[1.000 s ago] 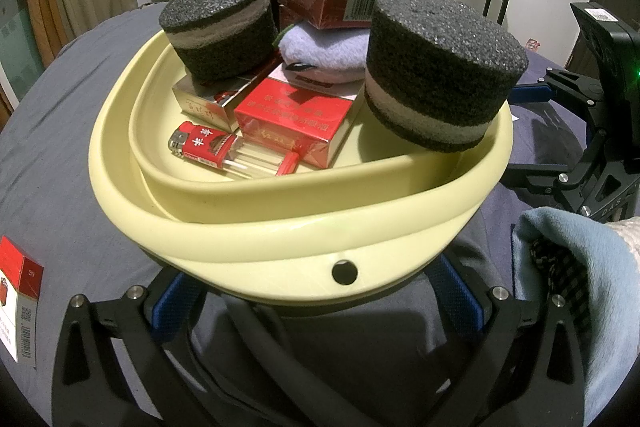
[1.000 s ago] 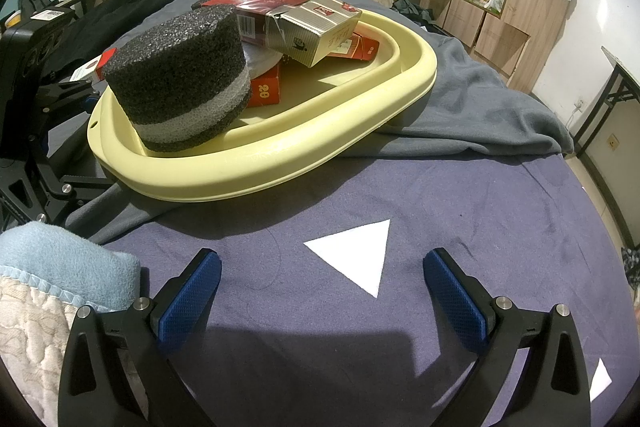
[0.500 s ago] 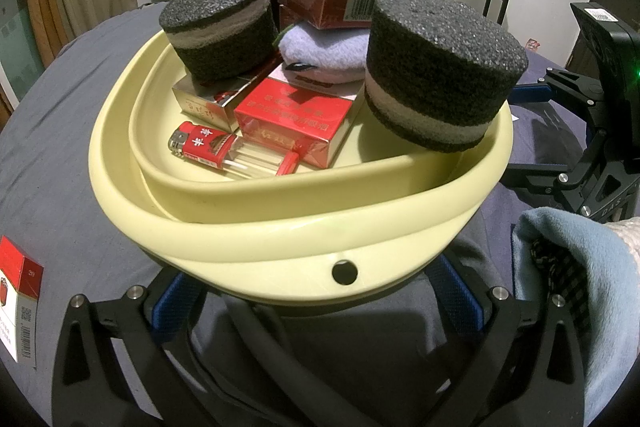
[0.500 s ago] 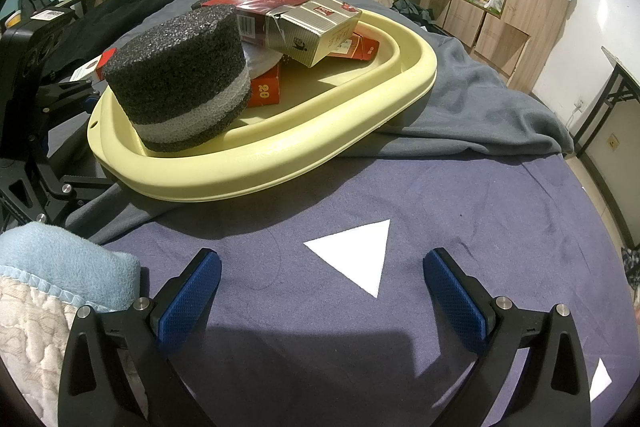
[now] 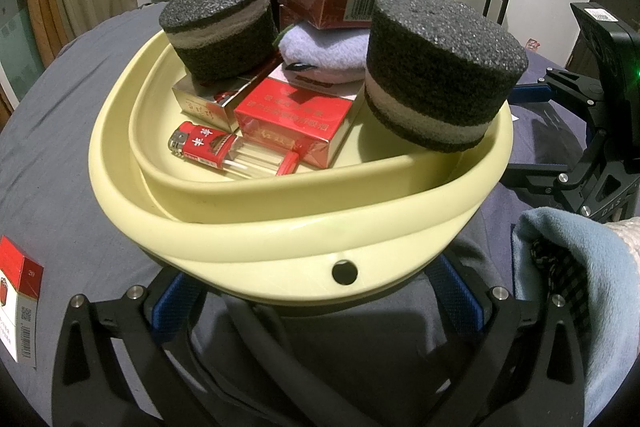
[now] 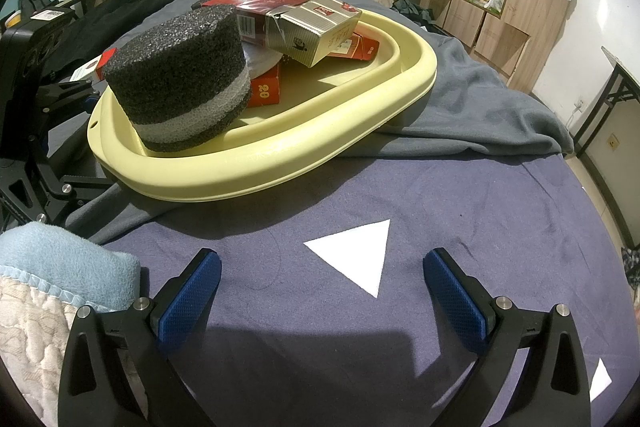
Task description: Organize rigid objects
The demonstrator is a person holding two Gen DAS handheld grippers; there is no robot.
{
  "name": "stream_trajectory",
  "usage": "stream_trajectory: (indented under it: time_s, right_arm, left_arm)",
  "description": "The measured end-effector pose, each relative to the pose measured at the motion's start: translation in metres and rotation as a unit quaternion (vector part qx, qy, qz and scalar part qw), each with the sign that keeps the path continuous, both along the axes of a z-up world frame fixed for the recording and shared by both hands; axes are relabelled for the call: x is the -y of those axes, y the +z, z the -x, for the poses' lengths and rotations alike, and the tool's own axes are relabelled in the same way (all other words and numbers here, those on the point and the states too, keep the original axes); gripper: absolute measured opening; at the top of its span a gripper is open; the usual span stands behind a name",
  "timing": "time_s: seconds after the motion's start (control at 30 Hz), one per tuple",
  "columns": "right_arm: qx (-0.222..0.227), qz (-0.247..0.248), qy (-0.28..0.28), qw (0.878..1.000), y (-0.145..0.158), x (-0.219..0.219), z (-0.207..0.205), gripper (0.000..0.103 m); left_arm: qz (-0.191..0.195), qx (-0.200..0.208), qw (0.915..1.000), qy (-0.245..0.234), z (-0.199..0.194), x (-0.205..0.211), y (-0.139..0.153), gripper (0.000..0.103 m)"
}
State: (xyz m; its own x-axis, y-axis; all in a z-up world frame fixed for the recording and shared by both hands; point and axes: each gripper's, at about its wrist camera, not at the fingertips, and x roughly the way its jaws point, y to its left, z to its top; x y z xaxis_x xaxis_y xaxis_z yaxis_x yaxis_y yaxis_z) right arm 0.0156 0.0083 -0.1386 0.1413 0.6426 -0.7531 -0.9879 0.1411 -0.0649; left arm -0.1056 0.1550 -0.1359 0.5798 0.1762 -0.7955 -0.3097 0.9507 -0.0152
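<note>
Basin (image 5: 280, 243) stuffed: foam pucks at 11 and 2, red cigarette pack (image 5: 292, 123) centre. Left hand-held gripper (image 5: 312, 303) spread wide under rim, right hand-held gripper (image 6: 320, 291) released, empty.

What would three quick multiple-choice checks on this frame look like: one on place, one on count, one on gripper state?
1. Where does the lighter lie?
A. Inside the yellow basin, near its front wall
B. On the blanket outside the basin
C. On top of a foam cylinder

2. How many dark foam cylinders sit in the basin?
A. One
B. Two
C. Four

3. What is the state of the right gripper?
A. Shut on a red box
B. Shut on the basin rim
C. Open, holding nothing

Answers:
1. A: the left wrist view shows it on the basin floor, in front of the red boxes.
2. B: one foam cylinder at the back left, another at the right rim.
3. C: its fingers stand wide apart over the bare blanket.
</note>
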Motion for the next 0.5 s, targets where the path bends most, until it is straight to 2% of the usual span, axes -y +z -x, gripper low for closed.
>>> stream_trajectory:
  time_s: [0.5]
  right_arm:
    - [0.0, 0.0, 0.0, 1.0, 0.0, -0.0001, 0.0, 0.103]
  left_arm:
    - [0.0, 0.0, 1.0, 0.0, -0.0002, -0.0002, 0.0001, 0.103]
